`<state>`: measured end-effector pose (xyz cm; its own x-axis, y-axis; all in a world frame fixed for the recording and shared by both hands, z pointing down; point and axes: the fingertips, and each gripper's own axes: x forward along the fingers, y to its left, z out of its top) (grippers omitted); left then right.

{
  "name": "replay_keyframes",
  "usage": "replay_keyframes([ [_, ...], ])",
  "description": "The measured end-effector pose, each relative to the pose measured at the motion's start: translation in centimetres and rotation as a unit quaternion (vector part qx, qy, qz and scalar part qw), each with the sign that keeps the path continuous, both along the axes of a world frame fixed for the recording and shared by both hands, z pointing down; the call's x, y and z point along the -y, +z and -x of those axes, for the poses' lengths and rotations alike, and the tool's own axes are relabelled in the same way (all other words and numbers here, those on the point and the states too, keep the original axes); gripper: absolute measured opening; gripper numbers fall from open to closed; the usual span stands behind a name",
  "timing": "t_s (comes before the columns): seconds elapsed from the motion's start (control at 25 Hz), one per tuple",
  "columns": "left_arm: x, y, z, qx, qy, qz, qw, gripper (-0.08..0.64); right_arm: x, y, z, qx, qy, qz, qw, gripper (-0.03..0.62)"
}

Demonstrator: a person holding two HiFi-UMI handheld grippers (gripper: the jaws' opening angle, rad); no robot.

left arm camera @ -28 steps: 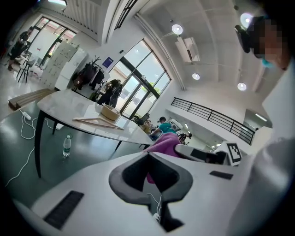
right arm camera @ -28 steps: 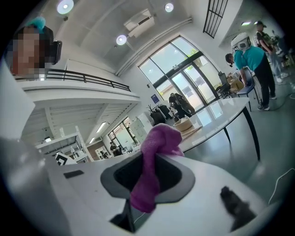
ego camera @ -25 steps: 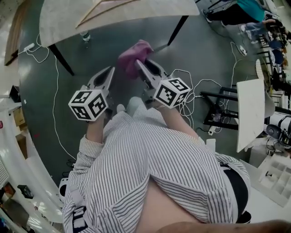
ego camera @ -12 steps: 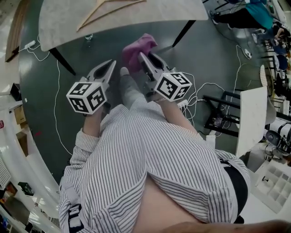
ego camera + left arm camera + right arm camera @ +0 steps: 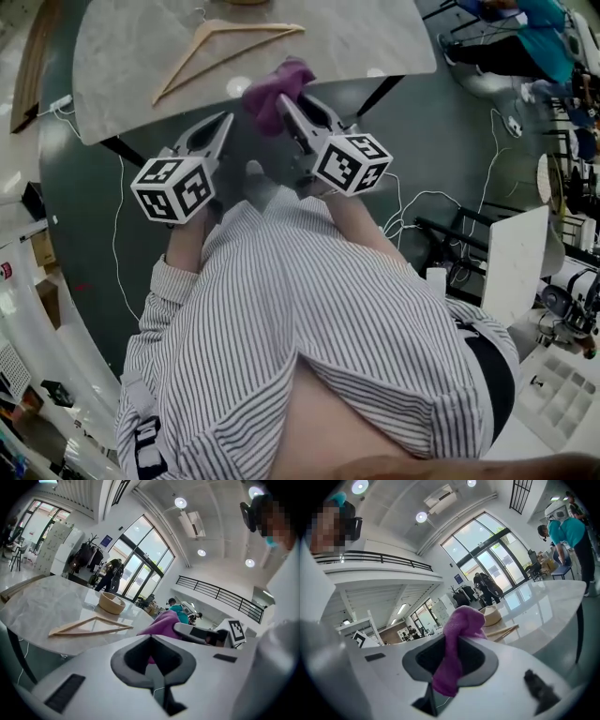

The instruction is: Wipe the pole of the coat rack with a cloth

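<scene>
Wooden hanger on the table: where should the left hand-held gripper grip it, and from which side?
Probably midway along a straight bar of the wooden hanger, from above, jaws astride it. It lies flat on the table, so only its thin bars fit between jaws. The left hand-held gripper is shut and must open first.

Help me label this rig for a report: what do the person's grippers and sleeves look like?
The left gripper and right gripper have light grey tapering jaws lined with dark grey pads. Each carries a white cube printed with black square markers. The sleeves belong to a shirt with fine dark-and-white stripes.
</scene>
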<state>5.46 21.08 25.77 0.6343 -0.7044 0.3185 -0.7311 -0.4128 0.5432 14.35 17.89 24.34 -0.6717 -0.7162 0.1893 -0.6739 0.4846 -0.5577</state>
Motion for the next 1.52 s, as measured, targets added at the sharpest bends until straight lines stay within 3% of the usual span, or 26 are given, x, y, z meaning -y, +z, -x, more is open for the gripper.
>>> replay_keyframes([
  [0.28, 8.4, 0.8, -0.1, -0.005, -0.020, 0.008, 0.9998, 0.011, 7.5, 1.3, 0.4, -0.014, -0.037, 0.013, 0.999, 0.084],
  [0.6, 13.6, 1.0, -0.7, -0.002, -0.041, 0.013, 0.9991, 0.011, 12.9, 1.4, -0.1, -0.015, -0.060, 0.009, 0.998, 0.084],
  [0.76, 14.8, 0.5, -0.8, 0.005, -0.047, 0.008, 0.9988, 0.011, 14.0, 1.2, -0.2, -0.013, -0.065, 0.004, 0.998, 0.084],
  [1.12, 15.2, 2.0, 0.1, 0.007, -0.053, 0.039, 0.9978, 0.011, 15.1, 3.0, 0.1, -0.004, -0.059, 0.035, 0.998, 0.084],
  [1.52, 17.3, 2.9, 1.3, 0.016, -0.002, 0.059, 0.9981, 0.011, 17.3, 4.4, 2.0, -0.011, -0.048, 0.056, 0.997, 0.084],
])
